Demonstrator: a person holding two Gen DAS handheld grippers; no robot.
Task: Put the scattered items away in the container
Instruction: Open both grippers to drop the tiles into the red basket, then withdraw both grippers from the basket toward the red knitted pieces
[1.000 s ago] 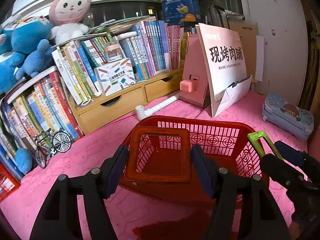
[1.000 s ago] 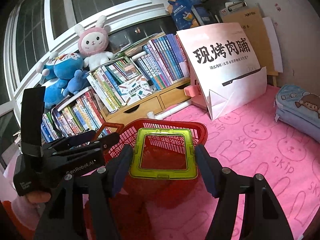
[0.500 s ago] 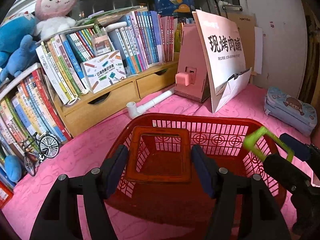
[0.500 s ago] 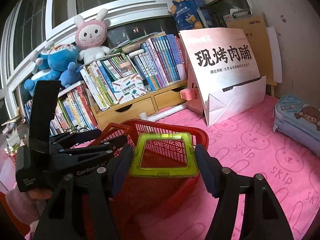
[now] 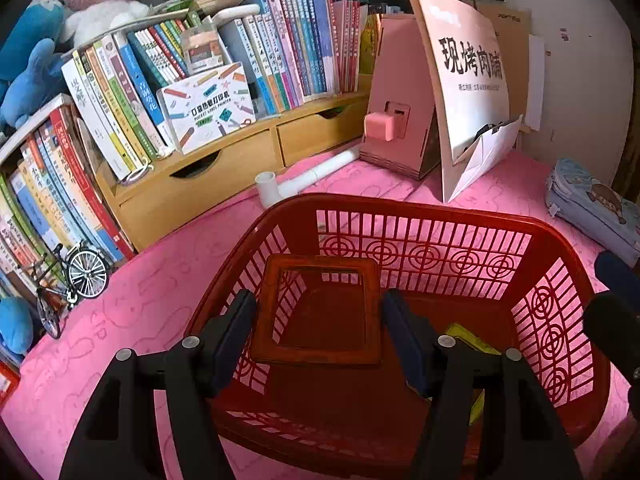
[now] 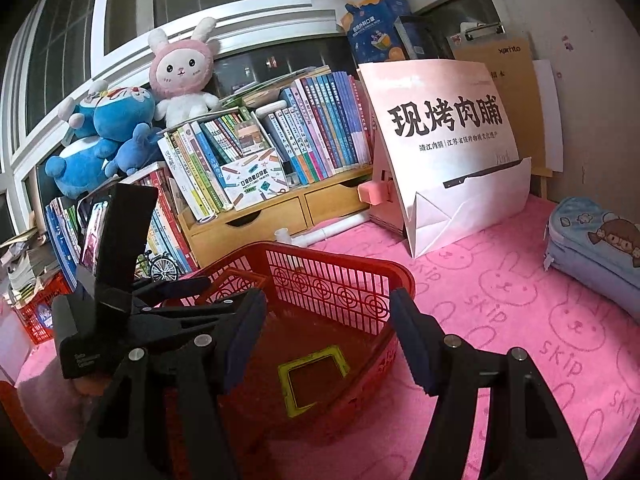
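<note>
A red plastic basket [image 5: 420, 210] [image 6: 344, 254] stands on the pink mat. My left gripper [image 5: 318, 308] is shut on an orange square frame tile [image 5: 320, 262], held tilted over the basket's left half. From the right wrist view, that left gripper [image 6: 228, 290] and its orange tile [image 6: 240, 278] hang over the basket's left rim. A yellow-green square frame tile [image 6: 314, 380] [image 5: 468, 338] lies flat on the basket floor. My right gripper [image 6: 328, 304] stands open above it with nothing between its fingers. It also shows at the basket's right rim [image 5: 612, 292].
A wooden shelf of books [image 5: 208, 168] with plush toys [image 6: 180, 76] on top runs behind the basket. A white pipe [image 5: 304, 178], a pink box [image 5: 396, 120] and a white paper bag [image 6: 452, 160] stand beyond it. A blue pencil case [image 6: 592, 240] lies right, a toy bicycle [image 5: 72, 280] left.
The yellow-green tile has left my right gripper and now lies on the basket floor. My left gripper moved forward and down over the basket, still gripping the orange tile.
</note>
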